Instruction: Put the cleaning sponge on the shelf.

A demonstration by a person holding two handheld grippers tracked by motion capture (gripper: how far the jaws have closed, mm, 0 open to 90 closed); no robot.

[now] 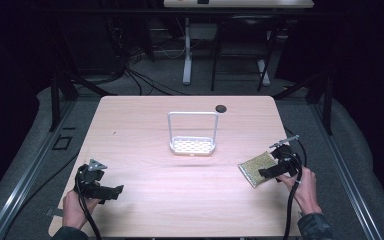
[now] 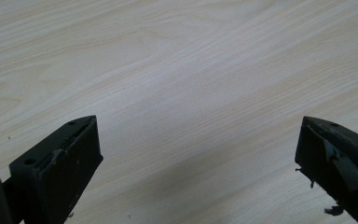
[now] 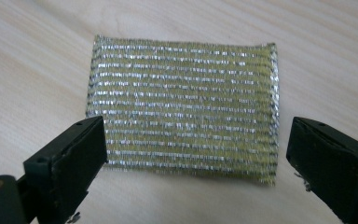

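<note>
A yellow-green scouring sponge with silver threads (image 1: 256, 167) (image 3: 184, 109) lies flat on the wooden table (image 1: 190, 200) at the right. My right gripper (image 1: 272, 172) (image 3: 193, 149) hovers right over its near edge, open, one jaw on each side of the sponge. A white wire sponge holder with a tall handle loop (image 1: 192, 145) stands at the table's middle. My left gripper (image 1: 111, 191) (image 2: 196, 144) rests low at the front left, open, with bare wood between its jaws.
A small dark round disc (image 1: 221, 108) sits near the table's far edge. Beyond the table are cables on the floor and the legs of another desk (image 1: 187, 65). A metal rail (image 1: 20, 190) runs along the left side.
</note>
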